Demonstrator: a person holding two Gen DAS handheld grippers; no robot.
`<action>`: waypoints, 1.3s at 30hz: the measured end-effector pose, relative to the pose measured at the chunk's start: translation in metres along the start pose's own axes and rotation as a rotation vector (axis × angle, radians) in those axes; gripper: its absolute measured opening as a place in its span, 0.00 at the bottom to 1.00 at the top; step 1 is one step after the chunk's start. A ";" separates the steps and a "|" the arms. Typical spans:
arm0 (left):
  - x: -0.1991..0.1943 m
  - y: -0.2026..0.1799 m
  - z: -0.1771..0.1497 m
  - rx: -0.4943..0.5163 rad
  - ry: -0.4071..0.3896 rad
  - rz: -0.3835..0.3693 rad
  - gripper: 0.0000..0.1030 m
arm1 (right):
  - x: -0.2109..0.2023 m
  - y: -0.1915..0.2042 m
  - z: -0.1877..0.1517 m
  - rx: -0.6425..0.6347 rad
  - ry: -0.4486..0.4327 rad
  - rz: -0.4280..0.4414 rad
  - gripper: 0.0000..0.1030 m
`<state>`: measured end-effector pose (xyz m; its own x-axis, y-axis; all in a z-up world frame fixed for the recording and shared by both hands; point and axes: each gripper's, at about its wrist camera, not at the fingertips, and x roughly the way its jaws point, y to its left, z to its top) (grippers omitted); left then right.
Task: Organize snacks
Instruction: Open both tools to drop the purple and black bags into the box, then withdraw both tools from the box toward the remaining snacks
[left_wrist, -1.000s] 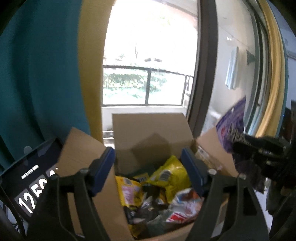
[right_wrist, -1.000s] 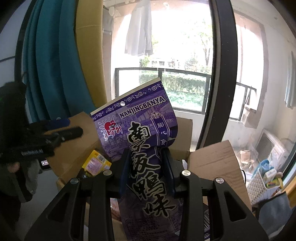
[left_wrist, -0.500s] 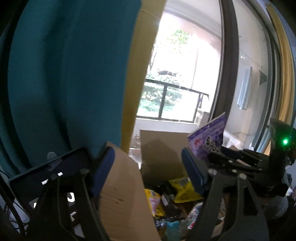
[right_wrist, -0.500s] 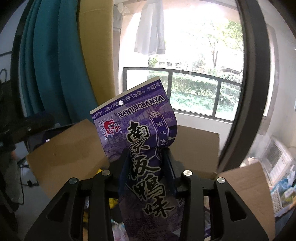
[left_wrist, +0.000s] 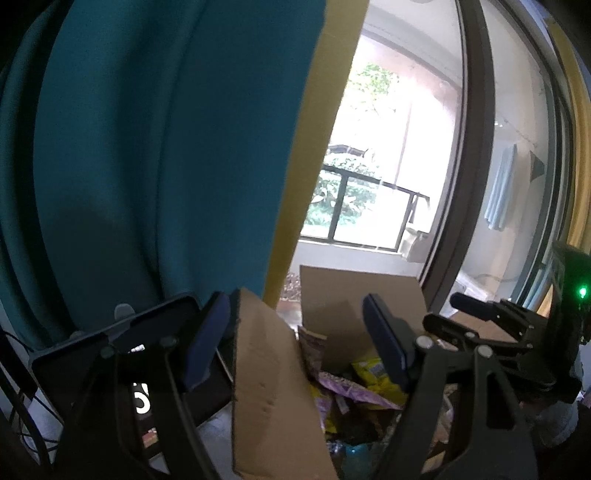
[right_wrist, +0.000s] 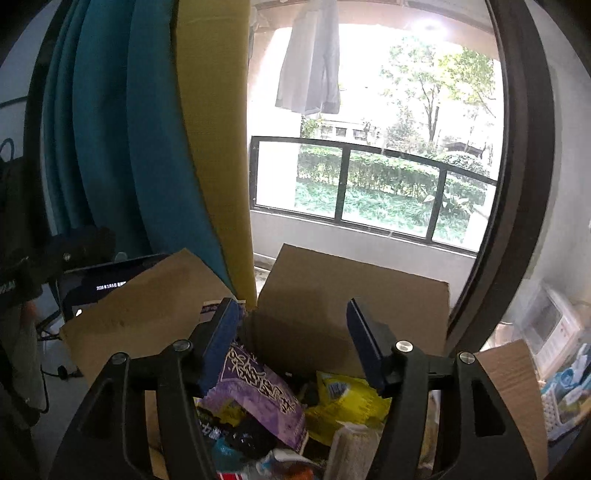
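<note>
An open cardboard box (right_wrist: 351, 295) holds several snack bags. A purple snack bag (right_wrist: 258, 387) lies tilted on top of the pile, its upper end against the left finger of my right gripper (right_wrist: 293, 343). That gripper's jaws are opening, and the pads do not press on the bag. A yellow bag (right_wrist: 347, 402) lies to its right. My left gripper (left_wrist: 295, 332) stands open and empty over the box's left flap (left_wrist: 273, 387). In the left wrist view the right gripper (left_wrist: 443, 309) hovers over the box from the right, above the purple bag (left_wrist: 351, 387).
A dark screen (left_wrist: 110, 350) with white digits stands left of the box. Teal and yellow curtains (right_wrist: 147, 147) hang behind it. A glass door with a dark frame (right_wrist: 517, 221) is just beyond the box. A white basket (right_wrist: 565, 387) sits at the right.
The right gripper's jaws have spread and the purple bag has dropped from between them onto the pile in the box. The left wrist view has swung left toward the curtain.
</note>
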<state>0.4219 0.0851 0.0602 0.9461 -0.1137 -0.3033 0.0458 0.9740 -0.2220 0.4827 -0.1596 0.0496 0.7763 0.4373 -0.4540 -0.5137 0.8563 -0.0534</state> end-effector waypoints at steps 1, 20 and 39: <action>-0.002 -0.002 0.000 0.005 -0.005 -0.007 0.74 | -0.007 -0.001 -0.001 -0.004 0.000 -0.004 0.63; -0.083 -0.046 -0.013 0.053 -0.039 -0.078 0.75 | -0.107 0.006 -0.026 0.027 -0.020 -0.055 0.63; -0.125 -0.096 -0.055 0.097 0.030 -0.149 0.77 | -0.177 -0.016 -0.087 0.110 -0.004 -0.119 0.63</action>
<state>0.2818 -0.0051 0.0688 0.9168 -0.2623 -0.3013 0.2165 0.9601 -0.1768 0.3215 -0.2744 0.0535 0.8307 0.3324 -0.4466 -0.3756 0.9267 -0.0090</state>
